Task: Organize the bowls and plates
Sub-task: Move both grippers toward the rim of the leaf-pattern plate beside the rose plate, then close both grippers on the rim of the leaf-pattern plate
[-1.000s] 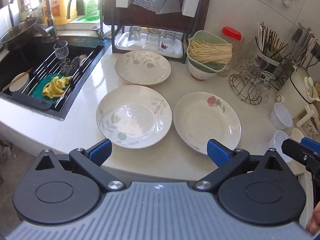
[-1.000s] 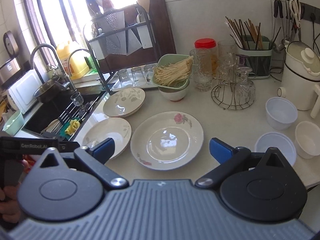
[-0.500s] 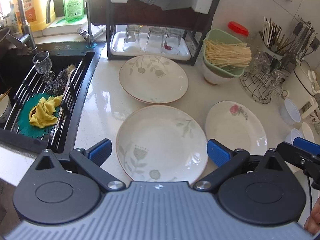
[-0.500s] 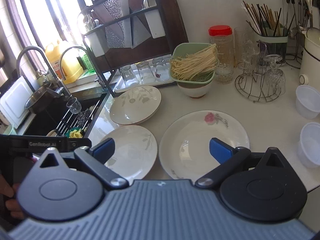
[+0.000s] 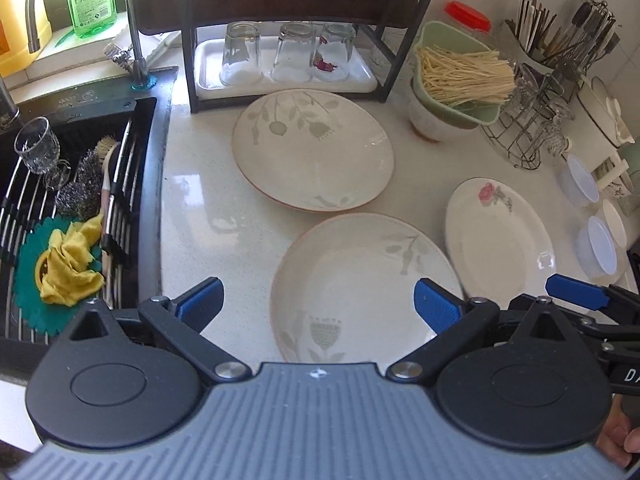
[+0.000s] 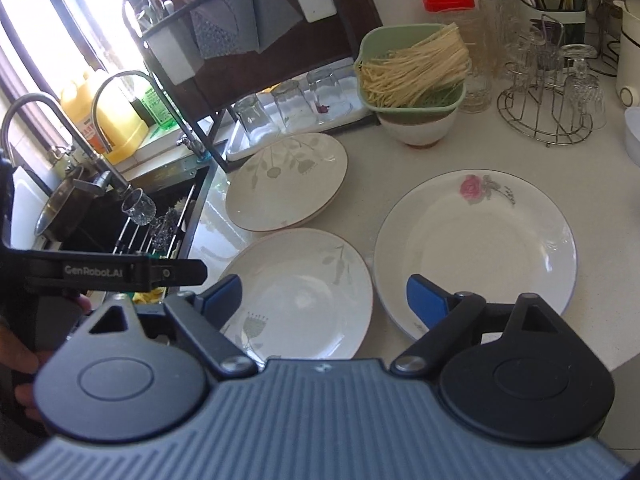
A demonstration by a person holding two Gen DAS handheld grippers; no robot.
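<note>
Three plates lie on the white counter. A near leaf-pattern plate [image 5: 360, 280] [image 6: 300, 296] lies just ahead of both grippers. A second leaf-pattern plate [image 5: 312, 148] [image 6: 286, 180] lies behind it, by the rack. A rose-pattern plate [image 5: 498, 236] [image 6: 476, 248] lies to the right. My left gripper [image 5: 318, 306] is open and empty above the near plate's front edge. My right gripper [image 6: 324, 298] is open and empty, over the gap between the near plate and the rose plate. Clear plastic bowls [image 5: 598, 250] stand at the far right.
A black sink [image 5: 72, 200] with a rack, wine glass and yellow cloth is on the left. A dark rack over a tray of upturned glasses [image 5: 286, 56] stands at the back. A green bowl of noodles [image 5: 460, 80] [image 6: 414, 76] and a wire glass stand [image 6: 548, 92] are back right.
Both grippers have moved forward and lower toward the plates, which now look larger. The near leaf-pattern plate is now between the left gripper's fingers in view. Both stay open.
</note>
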